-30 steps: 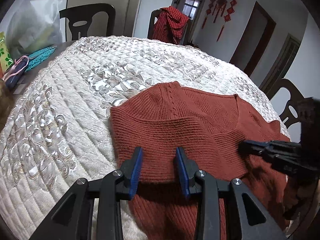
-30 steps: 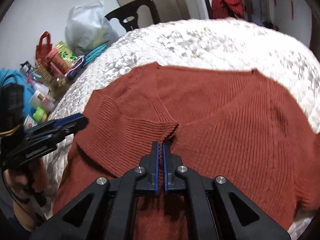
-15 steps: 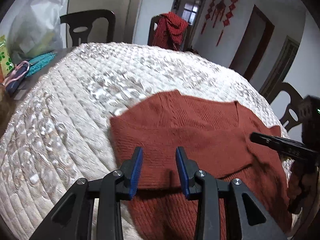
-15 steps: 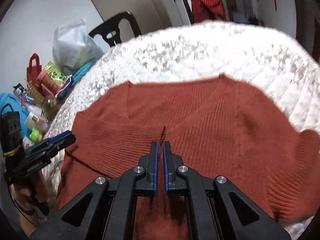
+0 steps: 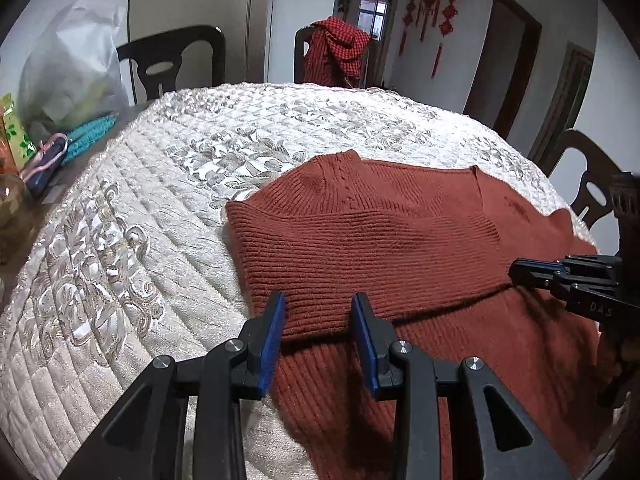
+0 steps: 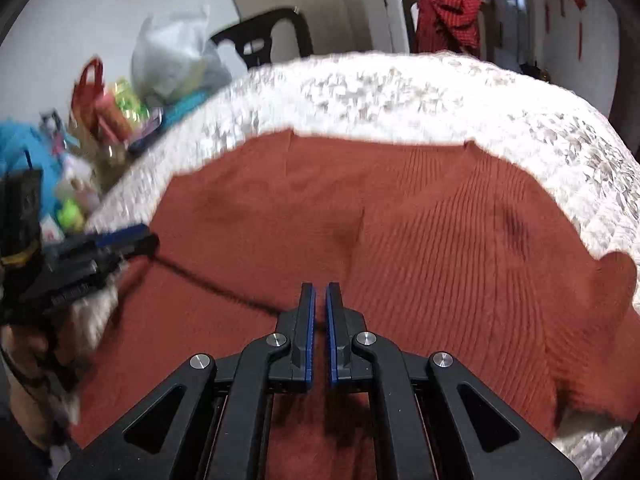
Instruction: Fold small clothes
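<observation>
A rust-red knit sweater (image 5: pixel 380 248) lies flat on the quilted cream table cover (image 5: pixel 160 200). One sleeve is folded across its body. My left gripper (image 5: pixel 318 320) hovers over the near edge of that folded layer. Its blue pads stand apart and press on nothing. My right gripper (image 5: pixel 514 271) comes in from the right, with its tip at the folded layer's right corner. In the right wrist view the right gripper (image 6: pixel 320 296) is shut above the sweater (image 6: pixel 440 240), and I see no fabric between its pads. The left gripper (image 6: pixel 148 236) enters there from the left.
Dark wooden chairs (image 5: pixel 172 60) stand around the table; one has a red checked cloth (image 5: pixel 336 52) over its back. A plastic bag (image 5: pixel 68 76), a teal item and small packages crowd the table's left side (image 6: pixel 108 120). A hand (image 6: pixel 24 344) holds the left gripper.
The sleeve cuff that rose at the right gripper's tips a second ago now lies flat on the sweater. Both grippers have shifted a little over it. Neither pair of jaws has changed.
</observation>
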A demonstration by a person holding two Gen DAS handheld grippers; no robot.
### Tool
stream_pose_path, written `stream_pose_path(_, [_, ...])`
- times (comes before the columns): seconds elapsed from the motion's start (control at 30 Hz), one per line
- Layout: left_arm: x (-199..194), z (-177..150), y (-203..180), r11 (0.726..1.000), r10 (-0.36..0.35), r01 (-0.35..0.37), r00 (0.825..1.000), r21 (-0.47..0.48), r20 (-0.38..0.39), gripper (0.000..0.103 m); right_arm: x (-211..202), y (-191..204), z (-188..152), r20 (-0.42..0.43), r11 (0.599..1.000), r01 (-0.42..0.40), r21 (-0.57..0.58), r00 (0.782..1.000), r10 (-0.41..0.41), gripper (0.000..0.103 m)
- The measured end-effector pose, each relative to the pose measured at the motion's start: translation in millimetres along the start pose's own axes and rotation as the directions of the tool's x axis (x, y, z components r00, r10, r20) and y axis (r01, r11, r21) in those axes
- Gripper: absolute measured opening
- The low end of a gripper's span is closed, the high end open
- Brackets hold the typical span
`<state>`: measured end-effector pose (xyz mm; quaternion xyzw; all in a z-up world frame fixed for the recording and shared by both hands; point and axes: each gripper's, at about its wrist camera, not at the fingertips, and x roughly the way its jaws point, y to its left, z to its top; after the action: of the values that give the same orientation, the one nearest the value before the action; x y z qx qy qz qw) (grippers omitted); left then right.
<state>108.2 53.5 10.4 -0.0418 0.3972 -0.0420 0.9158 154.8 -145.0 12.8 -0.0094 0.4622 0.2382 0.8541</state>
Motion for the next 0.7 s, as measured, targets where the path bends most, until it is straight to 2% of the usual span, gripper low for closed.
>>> stream_pose_path(0.13, [-11,-3,0,1.000,-0.011,0.012,1.000,-0.018,0.003,0.037,-6,-3,-5,0.008,1.000,0.000,0.008,1.000,0.000,0.005])
stream_pose_path(0.23, [-21,-8,0,0.999,-0.023,0.023,1.000,-0.027,0.012,0.037,-14,-1,-7,0.035,1.000,0.031,-0.005,0.999,-0.031,0.005])
stream_pose_path(0.3, [-28,-14,-1,0.999,-0.024,0.024,1.000,-0.035,0.015,0.037,-20,-1,-10,0.049,1.000,0.017,-0.001,0.999,-0.017,0.005])
stream_pose_path(0.43, [-47,-26,-11,1.000,-0.025,0.026,0.999,-0.015,0.040,0.037,-37,0,-27,0.067,1.000,0.019,0.002,0.998,-0.019,0.006])
stream_pose_path(0.6, [-68,-49,-25,0.999,-0.039,0.039,0.998,0.002,0.056,0.038,-73,-5,-57,0.118,1.000,0.021,0.017,0.993,-0.023,0.029])
stream_pose_path(0.7, [-75,-58,-29,1.000,-0.031,0.030,0.998,0.007,0.063,0.039,-88,-14,-73,0.136,0.998,0.035,0.047,0.990,-0.041,0.031])
